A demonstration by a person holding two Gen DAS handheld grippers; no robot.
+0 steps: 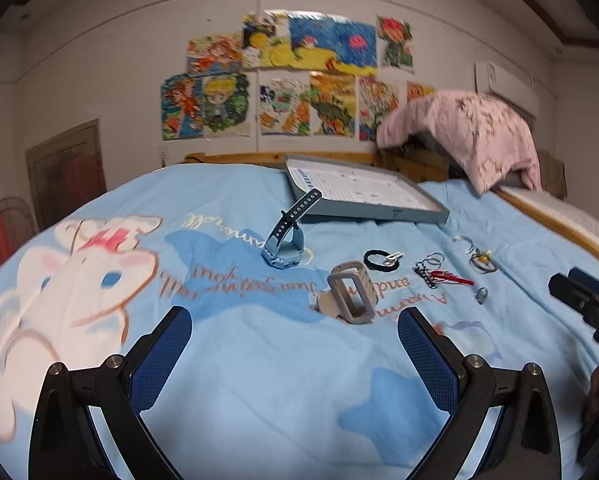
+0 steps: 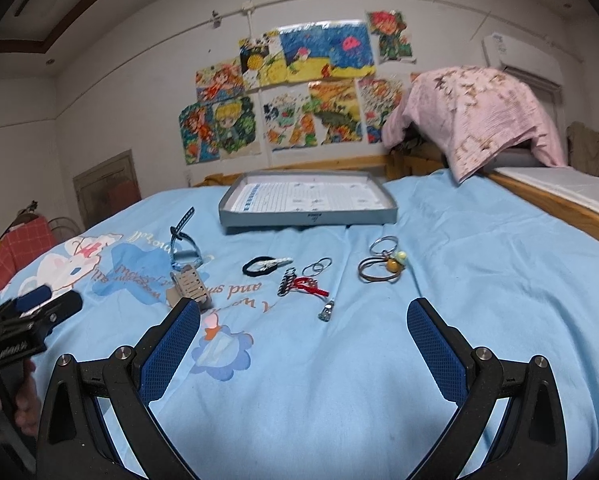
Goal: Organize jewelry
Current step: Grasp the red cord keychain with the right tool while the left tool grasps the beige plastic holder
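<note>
- The left gripper (image 1: 295, 328) hovers over the near part of the bed, its blue-padded fingers (image 1: 163, 356) spread wide with nothing between them.
- The right gripper (image 2: 303, 320) hangs the same way beside it, jaws wide apart and holding nothing.
- The light blue bedspread (image 2: 479, 280), printed with a white cartoon animal and script lettering, carries everything.
- A shallow grey tray (image 2: 307, 216) lined with printed paper sits near the far edge of the bed, by the wooden bed frame (image 2: 559, 200).
- A blue watch (image 1: 285, 240) stands on its side toward the left of the spread, its strap sticking up toward the tray.
- A grey watch (image 1: 351, 292) lies nearer, just ahead of the left gripper.
- A black hair tie (image 2: 259, 266) with a small pale clip against it lies mid-bed.
- Right of it sit thin silver rings (image 2: 317, 268), a black-and-white striped piece (image 2: 286, 282) and a red ornament (image 2: 309, 286), clustered close; whether they touch I cannot tell.
- A small silver clasp (image 2: 326, 312) lies nearest the right gripper.
- Wire bangles with an amber and a pale bead (image 2: 383, 266) lie farthest right.
- A pink cloth (image 2: 479, 112) drapes over something at the far right corner.
- Bright drawings (image 2: 291, 88) cover the wall behind.
</note>
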